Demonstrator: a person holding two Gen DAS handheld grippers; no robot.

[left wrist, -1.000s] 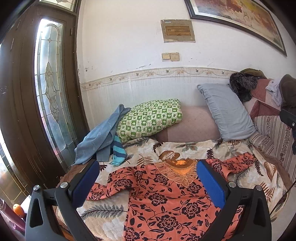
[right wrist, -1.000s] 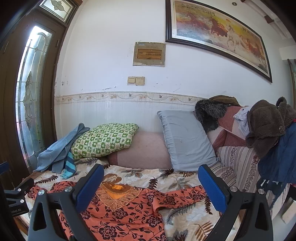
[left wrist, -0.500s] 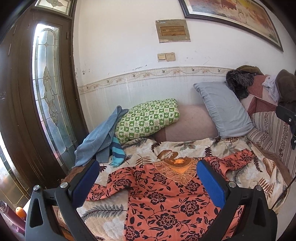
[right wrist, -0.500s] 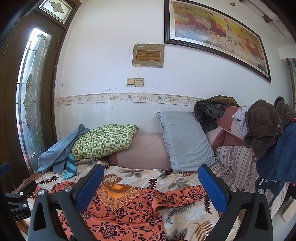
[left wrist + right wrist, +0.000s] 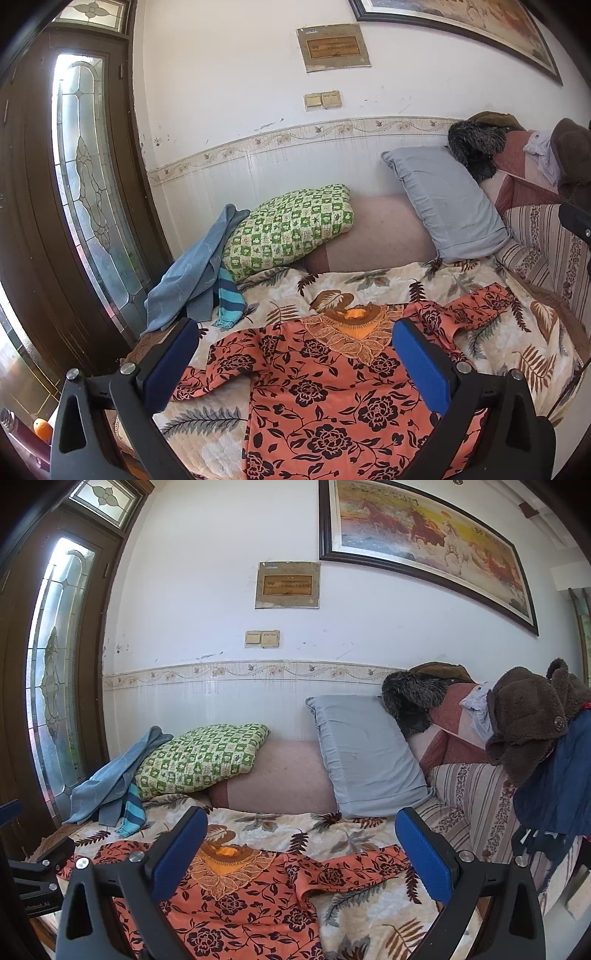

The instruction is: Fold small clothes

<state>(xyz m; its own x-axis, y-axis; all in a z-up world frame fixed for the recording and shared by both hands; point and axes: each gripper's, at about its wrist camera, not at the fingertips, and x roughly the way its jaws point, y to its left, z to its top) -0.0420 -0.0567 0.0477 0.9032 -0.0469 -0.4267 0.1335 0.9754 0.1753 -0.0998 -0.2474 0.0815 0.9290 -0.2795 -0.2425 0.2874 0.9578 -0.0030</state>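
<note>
**Both sets of fingers spread wide above a flat orange top on the bed**

My left fingers [image 5: 293, 363] are spread wide and hold nothing. Their two blue pads frame the chest of an orange top [image 5: 332, 398] printed with dark flowers. They hover above the cloth and touch nothing that I can see.

My right fingers [image 5: 301, 853] are just as wide apart and also empty. Between their pads I see the top's [image 5: 240, 897] gold lace collar and one long sleeve [image 5: 351, 873].

The top lies spread face up on the bed [image 5: 369, 280], below and just ahead of both pairs of fingers. Its long axis runs from the collar [image 5: 351, 332] at the far end toward me, with the hem out of view below the frame. The sleeves reach out sideways. One sleeve [image 5: 221, 373] trails toward the door side and lies nearer my left fingers. The other runs toward the striped cushions [image 5: 476, 797] and lies nearer my right fingers, a little rumpled.

I judge the fold has not begun. Each sleeve looks set to be taken by the nearer side.

Behind the top, against the wall, sit a green checked pillow [image 5: 291, 225], a grey pillow [image 5: 448, 203] and a heap of blue cloth [image 5: 199, 273].
</note>
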